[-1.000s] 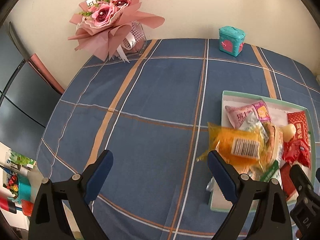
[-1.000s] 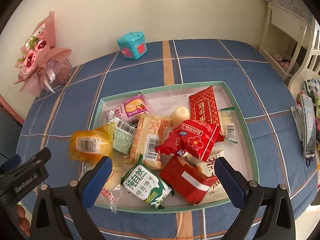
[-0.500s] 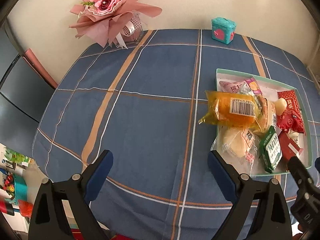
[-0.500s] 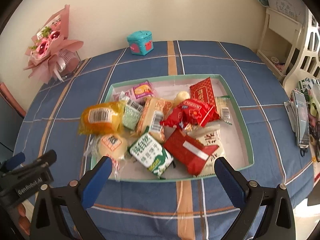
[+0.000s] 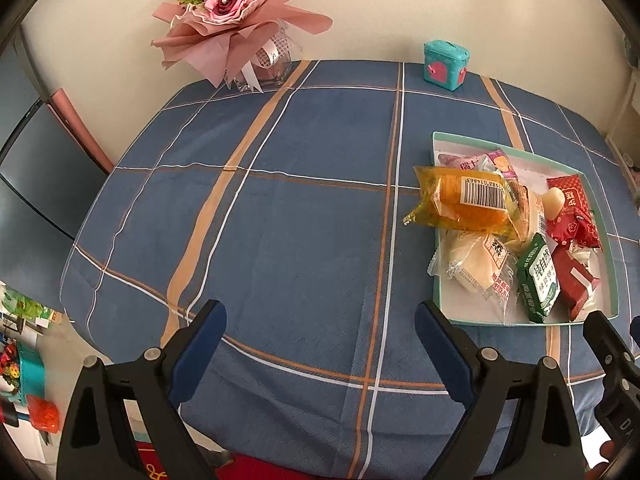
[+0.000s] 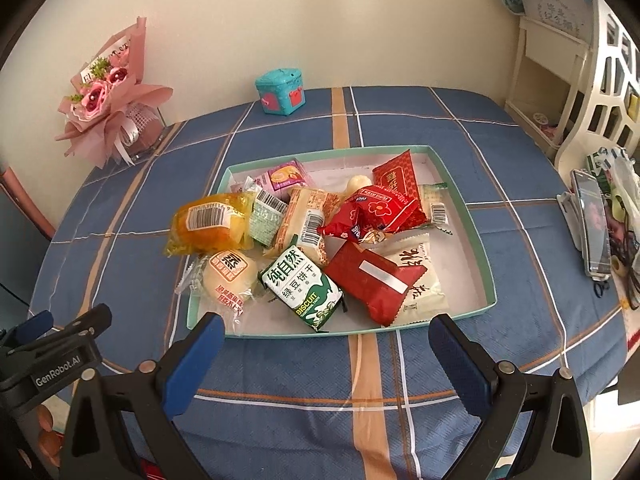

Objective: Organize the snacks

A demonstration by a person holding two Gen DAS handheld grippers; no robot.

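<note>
Counter (image 6: 280, 364) under blue plaid cloth, bare on left half, tray (image 6: 476, 240) on right half, near edge. Snacks heaped in tray, mostly toward its left side. Pink bouquet (image 5: 236, 20) far left by wall, teal box (image 5: 445, 65) far centre, phone (image 6: 592, 220) off right edge.

Orange packet (image 6: 212, 228) overhanging left tray rim, partly over cloth; likely to slide out or snag if tray or heap nudged. Round bun packet (image 6: 230, 276) also poking over left rim, wrapper edge outside. Green biscuit pack (image 6: 300, 284) and red pack (image 6: 372, 280) near front, overlapping other packets; grabbing one likely drags a neighbour. Crinkly wrappers, probably slippery, easy to pinch film only and drop.

Left gripper (image 5: 320, 336) over bare cloth, fingers spread wide, nothing between. Right gripper (image 6: 326, 344) just short of tray front rim, fingers spread wide, empty. Risk of hitting rim on a low approach and shoving tray
</note>
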